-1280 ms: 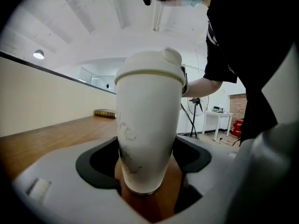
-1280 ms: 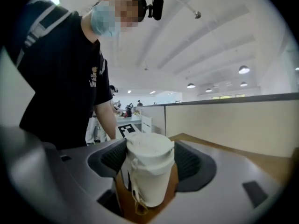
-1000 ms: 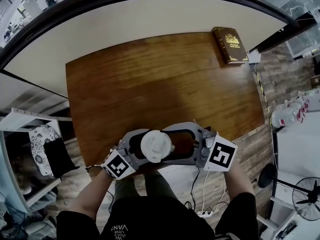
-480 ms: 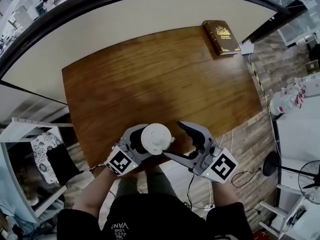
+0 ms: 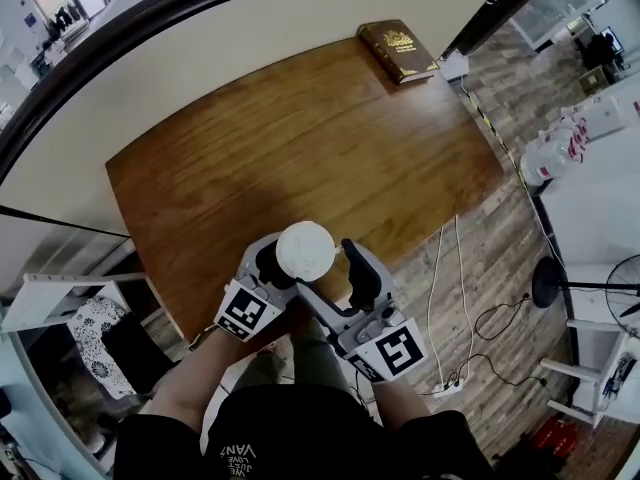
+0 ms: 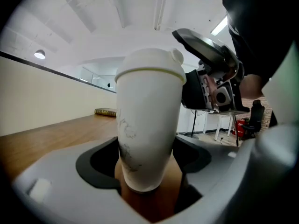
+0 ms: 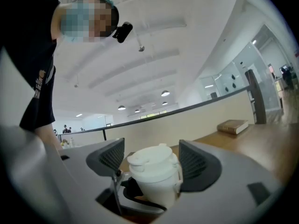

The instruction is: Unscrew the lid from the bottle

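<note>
A white bottle (image 5: 305,250) with a white flip-spout lid (image 7: 153,160) stands upright above the near edge of the wooden table (image 5: 300,138). My left gripper (image 5: 282,270) is shut on the bottle's lower body (image 6: 145,143), coming in from the near left. From the near right, my right gripper (image 5: 332,276) stands open at lid height. In the right gripper view its two ribbed pads (image 7: 196,164) flank the lid. The right pad is close against the lid and a small gap shows on the left.
A brown book (image 5: 398,50) lies at the table's far right corner. White cables (image 5: 440,298) trail over the plank floor to the right of the table. A pale counter curves round the table's far side.
The right gripper came off the lid, opened wide, and swung round towards the near side; its jaws now flank the lid again. The left gripper has kept its hold on the bottle.
</note>
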